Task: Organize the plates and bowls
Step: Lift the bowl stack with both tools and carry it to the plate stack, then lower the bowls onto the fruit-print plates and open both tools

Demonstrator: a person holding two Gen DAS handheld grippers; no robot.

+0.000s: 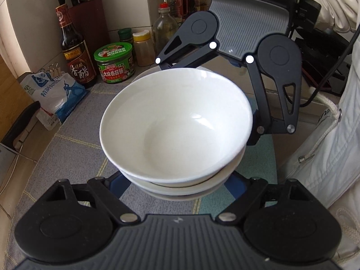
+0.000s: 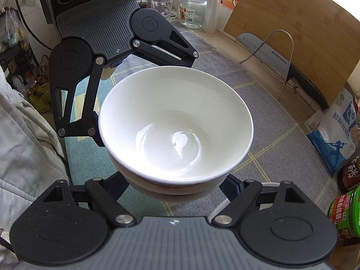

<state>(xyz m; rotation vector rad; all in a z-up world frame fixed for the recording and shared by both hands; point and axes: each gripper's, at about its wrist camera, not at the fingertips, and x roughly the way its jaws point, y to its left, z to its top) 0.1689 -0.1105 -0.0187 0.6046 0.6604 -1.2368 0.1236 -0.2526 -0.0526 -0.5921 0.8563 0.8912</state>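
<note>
A stack of white bowls point(image 1: 175, 126) fills the middle of both views, above a grey checked mat point(image 1: 67, 148); it also shows in the right wrist view point(image 2: 175, 123). My left gripper point(image 1: 175, 189) reaches under the stack from one side, its fingers spread wide around the lower bowls. My right gripper point(image 2: 175, 189) does the same from the opposite side. Each gripper appears in the other's view, behind the stack: the right one point(image 1: 225, 67) and the left one point(image 2: 108, 90). The fingertips are hidden under the bowls. A white rim point(image 1: 146, 72) shows behind the stack.
Sauce bottles point(image 1: 74, 51), a green-lidded jar point(image 1: 114, 63) and a salt bag point(image 1: 54, 92) stand along the wall. A cutting board point(image 2: 292, 33), a cleaver point(image 2: 281, 63) on a wire rack and a glass jar point(image 2: 193, 6) stand on the far side. My white jacket point(image 1: 333, 135) is close by.
</note>
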